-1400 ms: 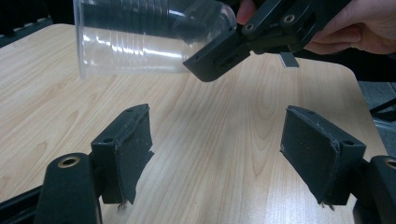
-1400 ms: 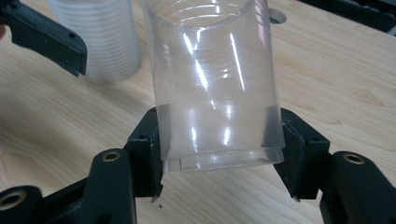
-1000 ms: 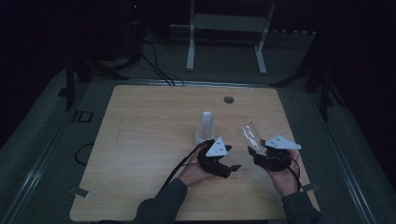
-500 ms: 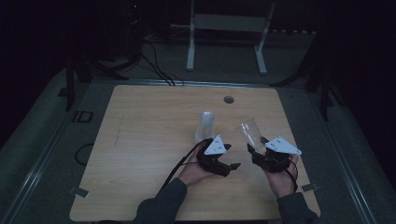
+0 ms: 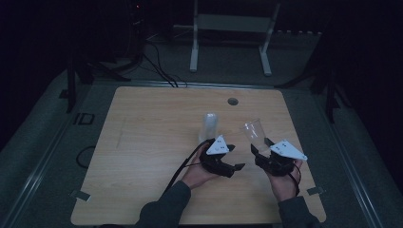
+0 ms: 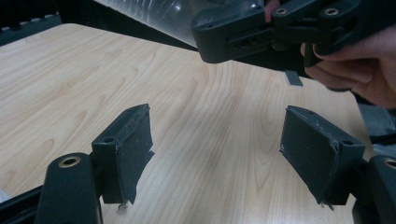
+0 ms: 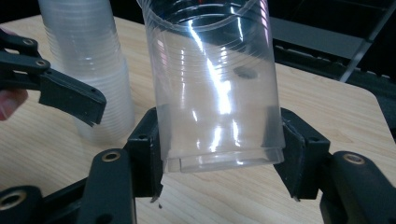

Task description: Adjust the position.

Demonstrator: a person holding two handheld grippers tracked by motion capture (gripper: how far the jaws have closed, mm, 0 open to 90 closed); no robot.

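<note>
1 clear plastic cup (image 7: 217,88), held near its base between the pads of my right gripper (image 7: 224,154), both pads pressing its walls. Long axis runs from the base at the jaws up and away to the open mouth, tilted; in the high view the cup (image 5: 252,132) leans away from the person and toward the stack of cups (image 5: 209,126).

Landmark: that stack (image 7: 88,65), upright on the table (image 5: 142,142), mouth-down or mouth-up I cannot tell. The held cup sits just beside it, off to its right in the high view, apart, not touching, lifted clear of the wood.

2nd item: my left gripper (image 6: 219,154), jaws standing part open with nothing between the pads, bare wood beyond them. In the high view it (image 5: 219,159) lies on the near side of the stack, nearer to it than the right gripper (image 5: 275,159).

My judgement: the coming move turns on the gap between cup and stack; the right hand carries, the left is free to steady.
</note>
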